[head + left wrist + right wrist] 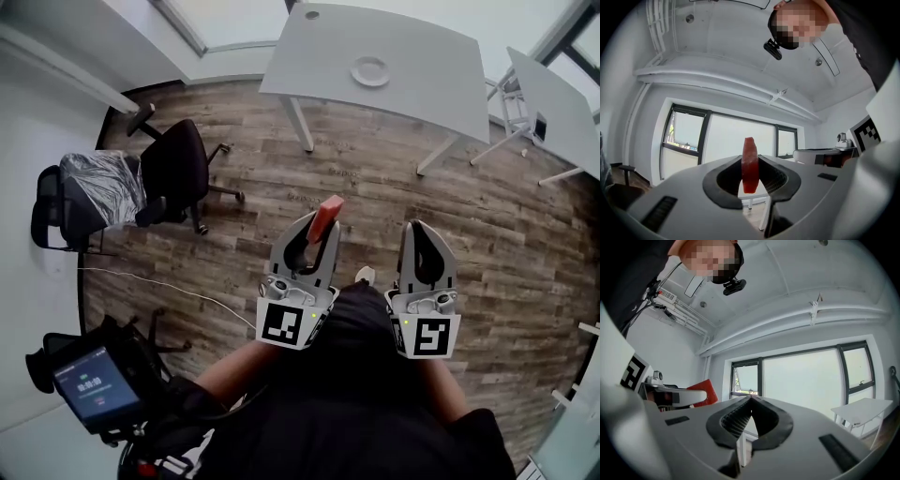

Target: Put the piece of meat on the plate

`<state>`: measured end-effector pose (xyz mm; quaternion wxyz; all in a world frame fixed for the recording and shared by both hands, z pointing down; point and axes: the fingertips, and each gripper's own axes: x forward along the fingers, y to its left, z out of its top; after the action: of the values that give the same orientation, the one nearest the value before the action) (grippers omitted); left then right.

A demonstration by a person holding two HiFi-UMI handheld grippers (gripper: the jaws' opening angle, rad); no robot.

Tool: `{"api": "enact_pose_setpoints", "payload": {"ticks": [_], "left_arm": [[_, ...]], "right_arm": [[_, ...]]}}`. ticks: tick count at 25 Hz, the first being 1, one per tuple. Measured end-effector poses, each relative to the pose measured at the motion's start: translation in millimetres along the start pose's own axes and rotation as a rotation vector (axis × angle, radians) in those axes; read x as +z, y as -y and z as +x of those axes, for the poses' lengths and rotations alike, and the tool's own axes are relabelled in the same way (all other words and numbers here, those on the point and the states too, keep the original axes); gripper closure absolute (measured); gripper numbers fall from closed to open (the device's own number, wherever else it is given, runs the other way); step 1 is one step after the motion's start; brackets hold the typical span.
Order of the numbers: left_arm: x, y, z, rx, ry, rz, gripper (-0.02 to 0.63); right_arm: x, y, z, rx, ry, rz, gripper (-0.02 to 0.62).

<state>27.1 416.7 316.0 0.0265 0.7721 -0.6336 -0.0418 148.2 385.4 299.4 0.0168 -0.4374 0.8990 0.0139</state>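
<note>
— While your left tool (322, 231) points out level ahead of you, its jaws are clamped on the piece of meat (327, 212), a flat red slice standing on edge between them with its upper end poking out past the tips.
— Where is that from the plate?
— The plate (370, 71) sits on the grey desk (309, 56), near that desk's middle. Your meat is well apart from the plate, on the near side of it and slightly to its left, held over the wooden floor (375, 178) rather than over the desk.
— And the right tool?
— Your right tool (419, 230) hangs just beside the left one, likewise on the near side of the plate and well apart from it. Its jaws are pressed together with nothing between them.
— Anything else around the plate?
— A black office chair (178, 169) stands on the floor well to the left of the plate, off the desk's near corner. A second desk (553, 103) stands to the plate's right, apart from the first, and you are facing the plate with both tools side by side.
</note>
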Motion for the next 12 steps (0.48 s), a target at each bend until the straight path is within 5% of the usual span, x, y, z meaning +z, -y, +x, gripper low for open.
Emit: {"api": "enact_pose_setpoints", "payload": {"ticks": [12], "left_arm": [[-11.3,27.3,9.7,0.104,-0.011,-0.002,0.509]], "right_arm": [[-5.7,33.1,-17.6,0.08,0.007,0.005,0.59]]}}
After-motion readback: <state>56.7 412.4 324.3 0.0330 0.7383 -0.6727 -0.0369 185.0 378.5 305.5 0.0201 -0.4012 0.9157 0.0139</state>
